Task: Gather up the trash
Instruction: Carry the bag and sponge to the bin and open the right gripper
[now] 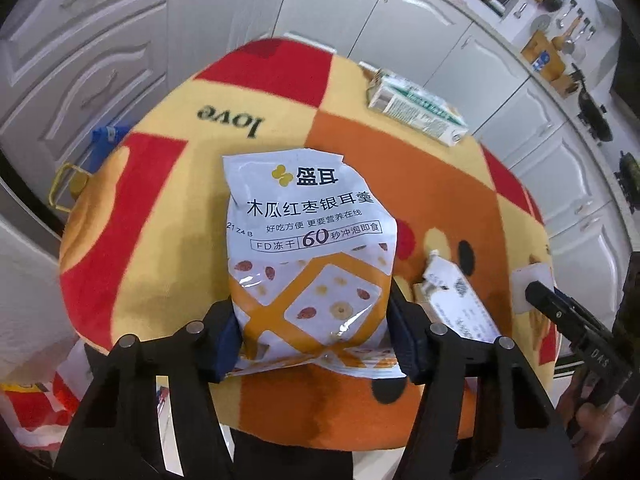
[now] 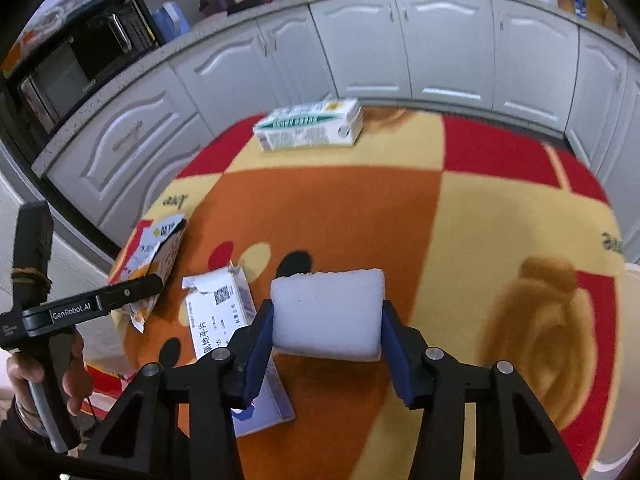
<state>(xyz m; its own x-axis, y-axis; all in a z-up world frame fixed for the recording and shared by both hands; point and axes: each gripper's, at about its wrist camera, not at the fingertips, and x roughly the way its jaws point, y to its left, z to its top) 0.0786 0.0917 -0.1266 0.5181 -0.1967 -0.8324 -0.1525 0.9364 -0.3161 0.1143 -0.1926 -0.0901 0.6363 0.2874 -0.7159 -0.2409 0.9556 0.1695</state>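
My left gripper (image 1: 312, 344) is shut on a white and orange snack pouch (image 1: 304, 240), held by its lower end above the patterned cloth (image 1: 360, 140). The pouch also shows in the right wrist view (image 2: 160, 256), with the left gripper's finger (image 2: 132, 292) across it. My right gripper (image 2: 326, 344) is shut on a white foam block (image 2: 328, 312); the block also shows at the right of the left wrist view (image 1: 532, 288). A flattened white medicine box (image 2: 220, 312) lies on the cloth between the two grippers, also in the left wrist view (image 1: 460, 304). A green and white carton (image 2: 310, 124) lies at the far edge.
The table is covered by an orange, red and yellow cloth (image 2: 340, 208). White kitchen cabinets (image 2: 440, 48) run behind it, with a microwave (image 2: 72, 68) on the counter at left. A red and white bag (image 1: 32, 408) sits below the table's left edge.
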